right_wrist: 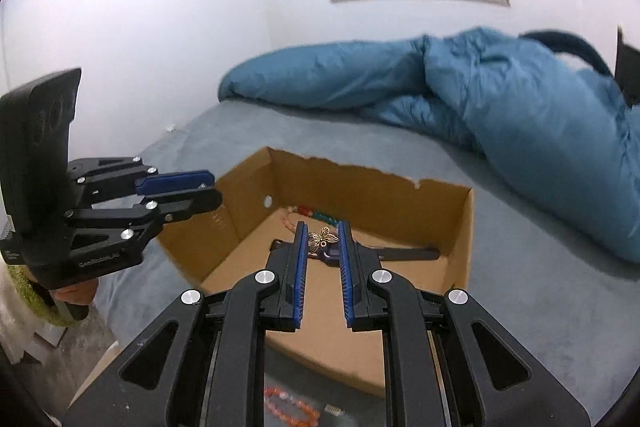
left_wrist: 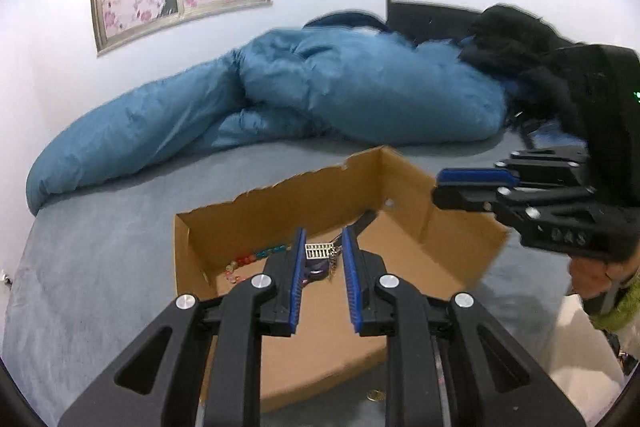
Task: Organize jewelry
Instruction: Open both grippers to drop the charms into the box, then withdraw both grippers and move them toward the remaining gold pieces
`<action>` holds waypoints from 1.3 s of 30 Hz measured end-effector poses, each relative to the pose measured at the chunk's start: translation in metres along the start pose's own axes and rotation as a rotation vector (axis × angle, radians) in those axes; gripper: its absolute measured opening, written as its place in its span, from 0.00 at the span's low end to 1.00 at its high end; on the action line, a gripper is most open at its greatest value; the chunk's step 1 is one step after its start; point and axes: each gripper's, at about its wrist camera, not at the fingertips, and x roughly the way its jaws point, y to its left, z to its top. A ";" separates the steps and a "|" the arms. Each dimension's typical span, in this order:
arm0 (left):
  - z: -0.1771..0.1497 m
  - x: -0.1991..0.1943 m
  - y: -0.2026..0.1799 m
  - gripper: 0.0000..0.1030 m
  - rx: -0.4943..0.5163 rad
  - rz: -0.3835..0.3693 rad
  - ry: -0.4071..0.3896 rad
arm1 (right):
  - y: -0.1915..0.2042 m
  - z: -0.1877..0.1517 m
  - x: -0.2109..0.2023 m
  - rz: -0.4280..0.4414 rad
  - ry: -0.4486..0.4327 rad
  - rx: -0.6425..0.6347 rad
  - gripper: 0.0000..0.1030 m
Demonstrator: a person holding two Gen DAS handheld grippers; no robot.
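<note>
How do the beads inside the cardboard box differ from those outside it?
The multicoloured bead string mixes red and teal; the orange bead string is mostly orange. The multicoloured one lies inside the brown cardboard box; the orange one on the grey bedcover. Both are beaded.

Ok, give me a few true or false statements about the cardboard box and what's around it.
The cardboard box sits on the bed: true.
The box is empty: false, a bead string and a butterfly charm lie inside.
The left gripper and right gripper are both open: true.
Orange beads lie outside the box: true.
The duvet is red: false, it is blue.
</note>
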 end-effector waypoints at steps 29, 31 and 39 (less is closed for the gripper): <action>-0.013 0.038 0.010 0.49 0.029 0.068 0.119 | -0.008 -0.012 0.040 -0.104 0.123 -0.029 0.41; -0.013 0.031 0.010 0.49 0.024 0.070 0.104 | -0.007 -0.011 0.033 -0.105 0.104 -0.029 0.45; -0.016 -0.013 0.004 0.49 -0.005 0.061 0.031 | 0.002 -0.006 -0.005 -0.099 0.011 -0.019 0.50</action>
